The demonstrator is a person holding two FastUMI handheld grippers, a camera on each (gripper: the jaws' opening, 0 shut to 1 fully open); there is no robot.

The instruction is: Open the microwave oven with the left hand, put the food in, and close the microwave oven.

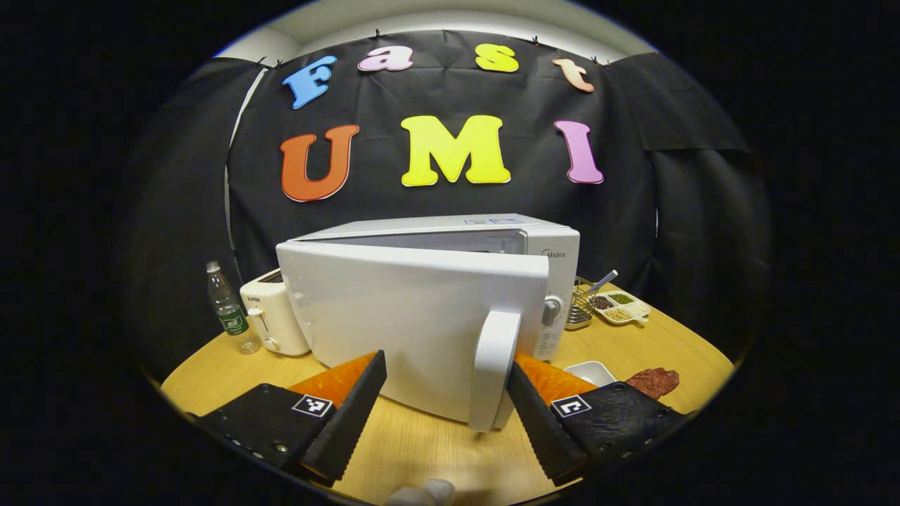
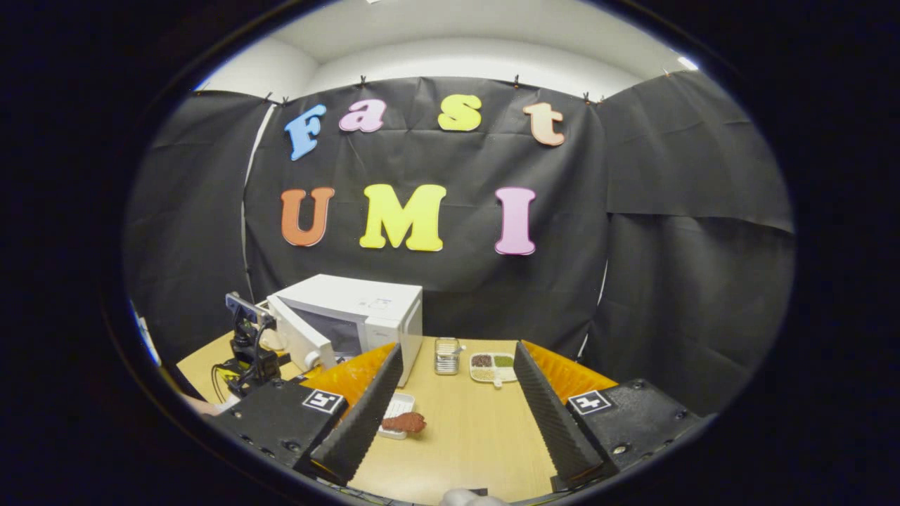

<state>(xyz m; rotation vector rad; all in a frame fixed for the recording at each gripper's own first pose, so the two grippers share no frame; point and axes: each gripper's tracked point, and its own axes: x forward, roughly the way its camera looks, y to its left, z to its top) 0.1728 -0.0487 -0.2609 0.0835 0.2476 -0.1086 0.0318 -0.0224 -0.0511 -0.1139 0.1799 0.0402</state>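
L gripper (image 1: 446, 407): jaws wide, nothing pinched. The microwave's door handle (image 1: 494, 365) sits between the fingers, nearer the one at 4 o'clock, maybe brushing it; can't tell if there's real contact. Reads as hooking the handle to swing the door, not clamping it, hence the spread.

Door (image 1: 415, 316) is part open, hinged on its far-left edge, free edge w/ handle swung toward the camera. My guess: opening step underway, not wide enough yet to load anything.

Past the handle, at 4 o'clock in the left gripper view, a small white dish (image 1: 590, 371) and the food (image 1: 652, 381), a dark red-brown piece, lie on the table (image 1: 422, 450) just beside each other, clear of the door's swing, within reach of the other hand.

R gripper (image 2: 450, 414): jaws wide, empty, held back over the table. In the right gripper view the food sits at 7 o'clock, close to its left finger; whether on the dish or partly off it, can't tell. Prob waiting for the door to clear.

Farther off: microwave (image 2: 351, 316) body at 10 o'clock in that view, cavity showing. Toaster (image 1: 271, 320) and water bottle (image 1: 226, 306) at 9 o'clock in the left gripper view; wire basket (image 1: 580, 309) and a divided tray of grains (image 1: 619, 307) at 3 o'clock. All behind or beside the oven, out of the way.
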